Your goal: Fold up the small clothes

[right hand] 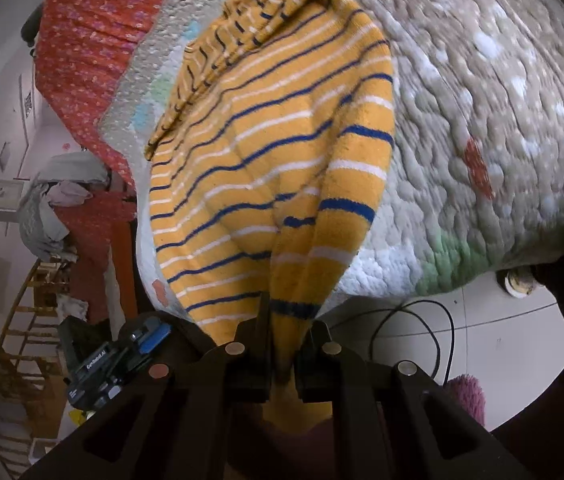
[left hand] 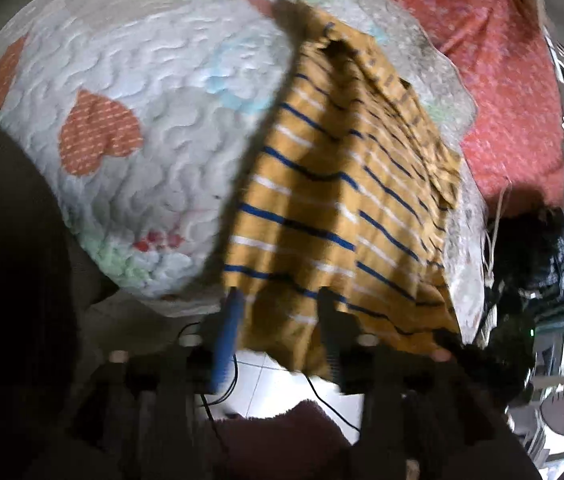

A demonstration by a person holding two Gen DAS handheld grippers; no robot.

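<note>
The right gripper pinches a bunched hem of the shirt, a soft yellow knit with blue and white stripes draped on the bed's puffy quilt. The left gripper grips another edge; uneven pulling could wrinkle or skew the fold.

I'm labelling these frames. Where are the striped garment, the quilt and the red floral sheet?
striped garment (right hand: pixel 265 168), right wrist view, middle of the yellow body.
quilt (left hand: pixel 153 80), left wrist view, bare stitched patch above the orange heart.
red floral sheet (left hand: pixel 502 64), left wrist view, its flat middle.
</note>
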